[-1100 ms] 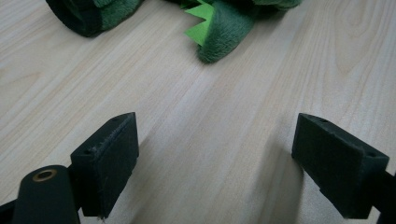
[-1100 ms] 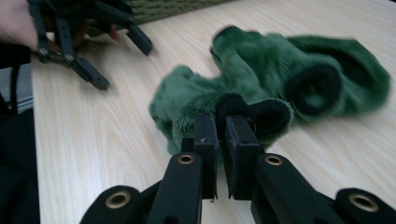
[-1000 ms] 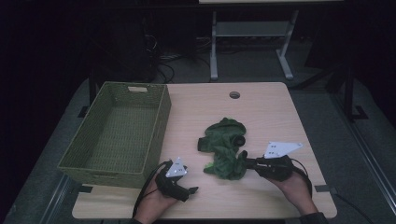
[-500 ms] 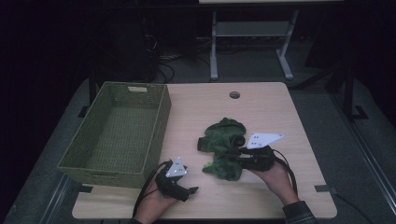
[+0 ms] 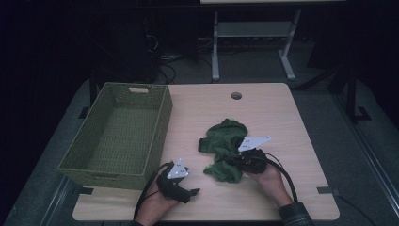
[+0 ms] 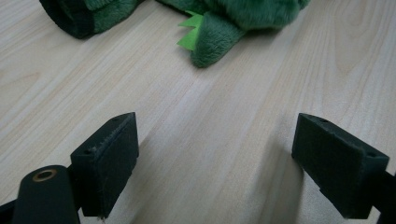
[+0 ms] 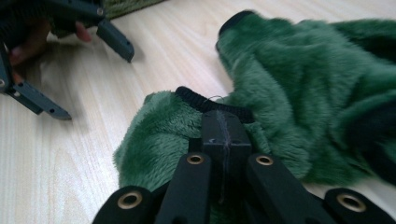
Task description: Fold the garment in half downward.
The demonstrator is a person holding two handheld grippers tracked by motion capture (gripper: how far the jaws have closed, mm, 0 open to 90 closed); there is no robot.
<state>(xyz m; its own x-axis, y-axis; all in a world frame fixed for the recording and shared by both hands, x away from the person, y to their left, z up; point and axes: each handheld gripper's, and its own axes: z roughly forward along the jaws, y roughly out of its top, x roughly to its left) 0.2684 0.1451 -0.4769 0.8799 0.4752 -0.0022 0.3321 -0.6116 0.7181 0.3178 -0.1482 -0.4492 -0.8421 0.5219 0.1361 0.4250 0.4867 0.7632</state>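
No brand, label or writing can be read anywhere. The pale wood-grain table has a round cable hole near its far edge and stands in a dim room, with a grey stand and loose cables on the floor beyond. A green woven basket fills the left side, reaching both near and far edges. The green plush garment lies right of centre, with bare wood to its right and far side. The right gripper has just been closing, its jaws brought together on the garment's black-trimmed near edge. The left gripper rests near the front edge, jaws wide apart over bare wood, holding nothing.
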